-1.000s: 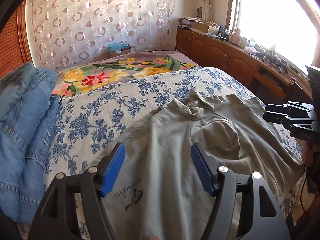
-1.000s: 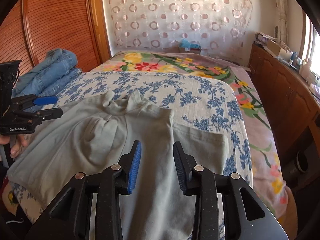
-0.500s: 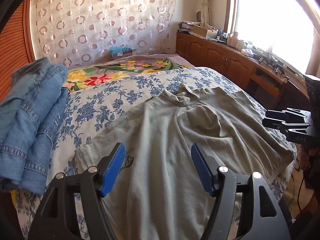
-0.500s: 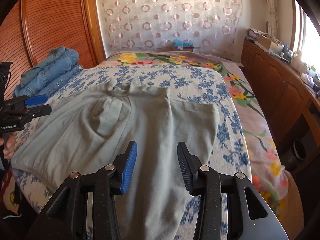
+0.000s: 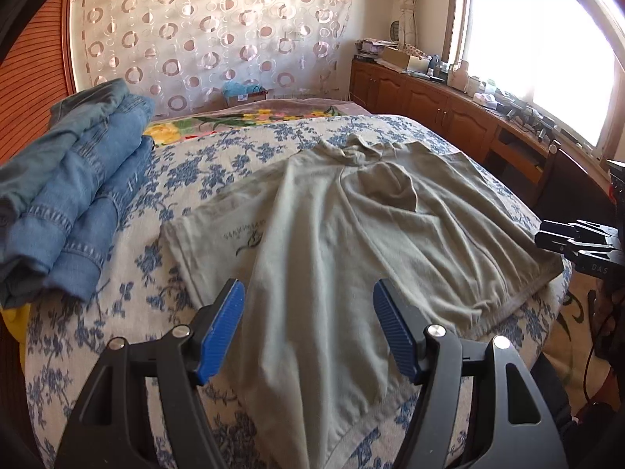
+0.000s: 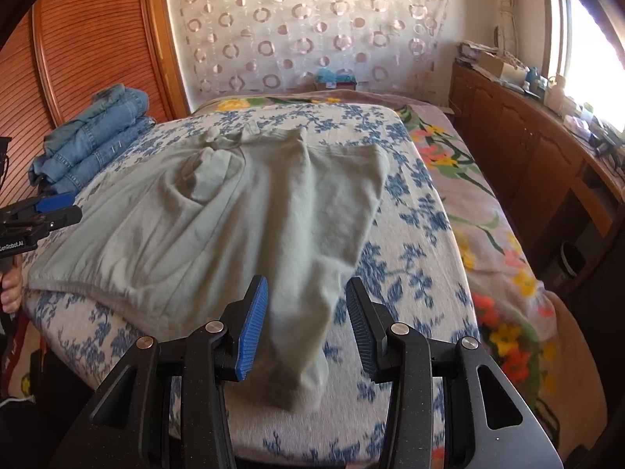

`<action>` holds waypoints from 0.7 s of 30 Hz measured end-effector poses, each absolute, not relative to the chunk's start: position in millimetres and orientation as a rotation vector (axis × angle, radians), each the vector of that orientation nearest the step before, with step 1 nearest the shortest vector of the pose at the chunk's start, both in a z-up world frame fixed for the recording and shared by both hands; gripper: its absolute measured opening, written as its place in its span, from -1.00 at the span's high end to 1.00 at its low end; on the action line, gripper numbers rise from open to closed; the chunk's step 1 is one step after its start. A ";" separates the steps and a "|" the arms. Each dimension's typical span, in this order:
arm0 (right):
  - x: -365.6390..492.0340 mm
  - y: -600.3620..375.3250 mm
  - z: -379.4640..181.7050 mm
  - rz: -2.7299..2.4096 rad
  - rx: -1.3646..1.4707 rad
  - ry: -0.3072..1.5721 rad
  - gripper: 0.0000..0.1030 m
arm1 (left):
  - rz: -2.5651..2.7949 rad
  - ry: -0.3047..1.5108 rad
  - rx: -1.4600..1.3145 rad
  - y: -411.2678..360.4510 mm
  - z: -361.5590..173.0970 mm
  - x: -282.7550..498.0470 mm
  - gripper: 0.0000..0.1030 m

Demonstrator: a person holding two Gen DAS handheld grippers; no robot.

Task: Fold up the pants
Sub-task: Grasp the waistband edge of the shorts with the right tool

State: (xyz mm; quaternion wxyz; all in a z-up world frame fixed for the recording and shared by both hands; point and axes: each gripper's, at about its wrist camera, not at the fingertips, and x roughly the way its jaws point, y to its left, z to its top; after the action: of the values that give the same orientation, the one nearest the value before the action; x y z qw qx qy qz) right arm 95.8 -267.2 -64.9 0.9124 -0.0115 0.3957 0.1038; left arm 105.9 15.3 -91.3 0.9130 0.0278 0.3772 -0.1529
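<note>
Sunlit bedding in blue florals is carrying everything: folded jeans (image 5: 74, 191) are sitting at the left edge, the grey-green pants (image 5: 351, 234) are lying spread mid-bed, legs trailing toward both tools. Left tool (image 5: 308, 328) is hovering apart, gripping nothing; right tool (image 6: 306, 326), jaws just widened, is straddling a leg end without pinching. Grabbing one layer only would likely skew the fold.

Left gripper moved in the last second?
Yes. In its own view the left gripper has backed toward the bed's near edge: the folded jeans and grey-green pants now sit farther away, more bedspread showing.
</note>
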 end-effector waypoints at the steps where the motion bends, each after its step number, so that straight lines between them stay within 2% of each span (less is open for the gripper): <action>1: 92.4 -268.9 -65.7 0.209 -0.019 0.819 0.19 | -0.310 0.783 0.056 16.8 -93.5 103.1 -0.32; 16: 62.9 -278.6 -78.3 0.208 0.044 0.875 0.20 | -0.267 0.795 0.044 32.2 -102.2 78.5 -0.32; 21: 64.4 -274.0 -79.5 0.239 0.047 0.888 0.43 | -0.249 0.797 0.036 40.8 -103.7 73.9 -0.32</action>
State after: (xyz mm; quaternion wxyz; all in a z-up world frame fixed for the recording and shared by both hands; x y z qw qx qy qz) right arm 64.4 -274.0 -79.5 0.8959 0.0226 0.4284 0.1153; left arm 73.9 40.8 -103.7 0.9139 0.0175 0.3872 -0.1210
